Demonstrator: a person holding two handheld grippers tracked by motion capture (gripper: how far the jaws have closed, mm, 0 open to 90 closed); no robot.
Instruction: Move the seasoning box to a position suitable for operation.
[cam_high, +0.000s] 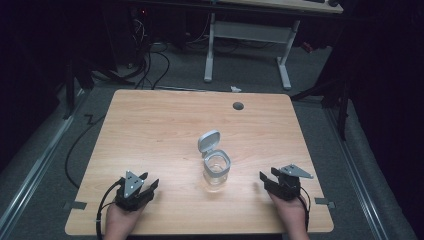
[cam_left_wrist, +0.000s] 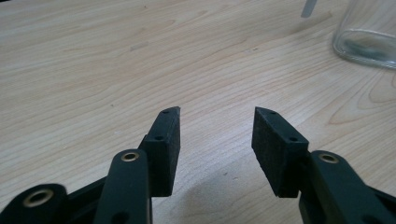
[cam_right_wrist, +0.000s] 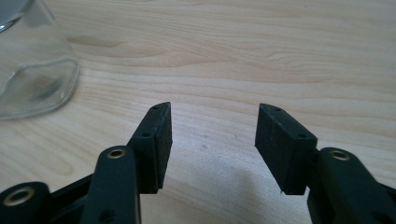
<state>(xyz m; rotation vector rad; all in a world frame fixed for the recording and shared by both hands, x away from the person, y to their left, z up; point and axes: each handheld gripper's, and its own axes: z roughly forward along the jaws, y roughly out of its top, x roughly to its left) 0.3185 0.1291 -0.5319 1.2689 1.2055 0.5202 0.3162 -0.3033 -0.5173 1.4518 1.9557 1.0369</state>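
A clear glass jar stands upright near the middle of the wooden table, its grey flip lid hinged up and open. The left gripper rests low on the table to the jar's left, jaws apart with nothing between them. To the jar's right sits the right gripper, also open and empty. In the left gripper view the gripper points at bare wood, with the jar's base at the upper right. The right gripper view has its gripper over bare wood and the jar at the upper left.
A round grey grommet hole sits near the table's far edge. Beyond the table stand the white legs of another desk and loose cables on the grey floor. A black cable trails from the left gripper.
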